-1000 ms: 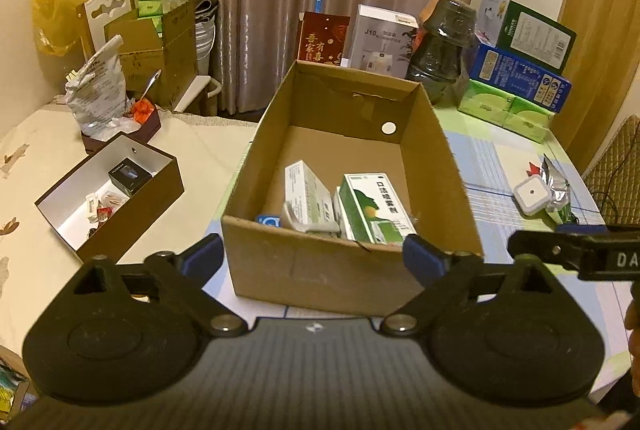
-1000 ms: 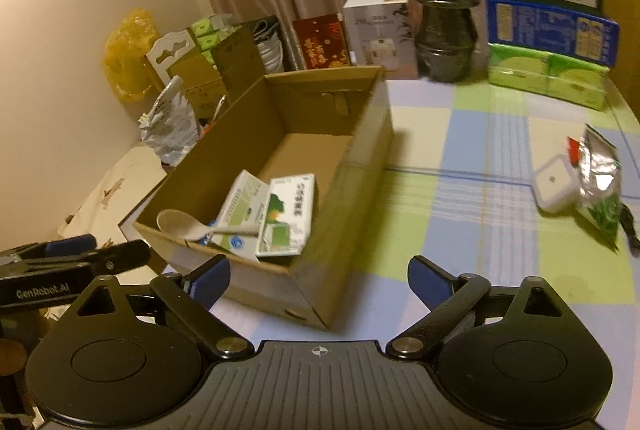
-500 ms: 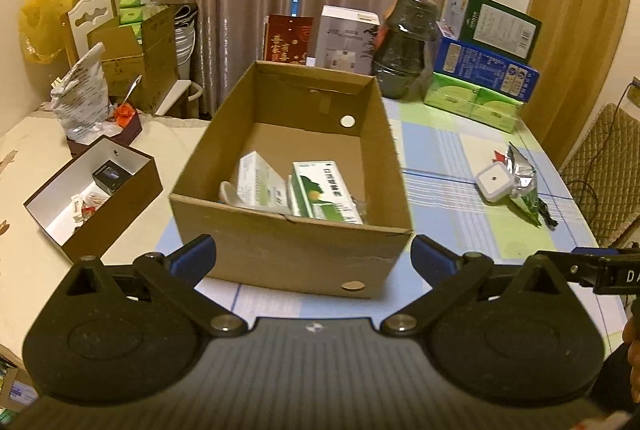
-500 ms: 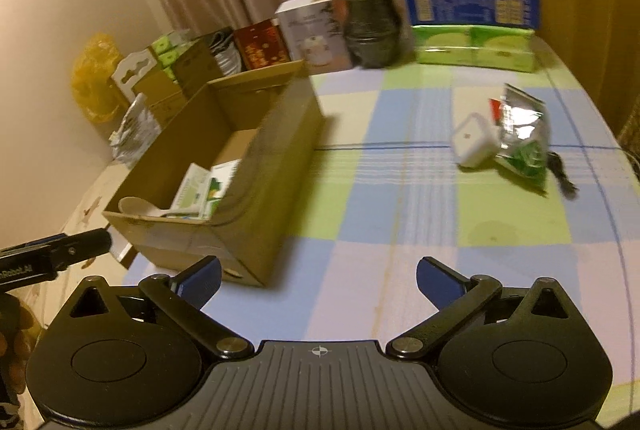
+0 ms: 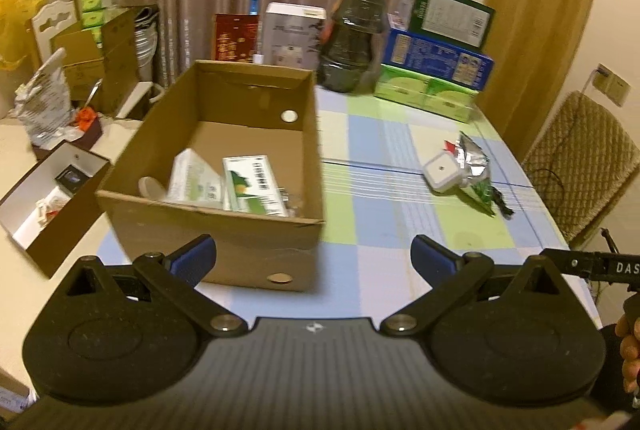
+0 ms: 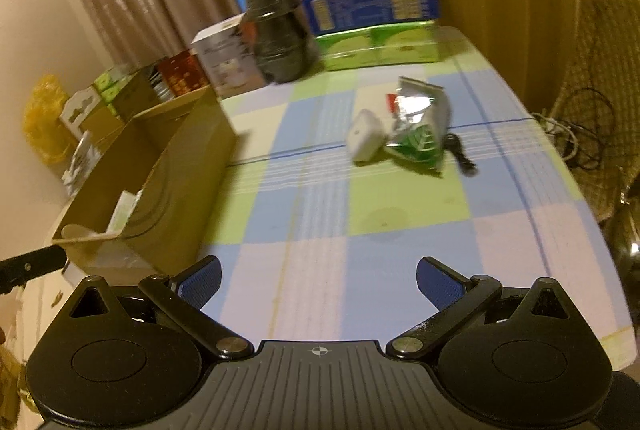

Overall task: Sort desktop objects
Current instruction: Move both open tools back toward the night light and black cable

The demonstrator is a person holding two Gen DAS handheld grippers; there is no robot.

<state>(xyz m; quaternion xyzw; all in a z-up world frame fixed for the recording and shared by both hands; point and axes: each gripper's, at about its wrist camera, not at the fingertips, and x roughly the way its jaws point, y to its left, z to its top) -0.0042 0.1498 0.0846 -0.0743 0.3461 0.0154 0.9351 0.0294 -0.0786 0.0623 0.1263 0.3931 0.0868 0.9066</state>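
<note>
both sets of jaws wide, holding nothing. best to line up square on the white cube (image 6: 366, 140) beside the foil packet (image 6: 418, 126), then into the cardboard box (image 5: 256, 250).

Bare tablecloth (image 6: 320, 214) lies between cardboard box (image 6: 172, 190) and foil pouch (image 6: 420, 126).
</note>
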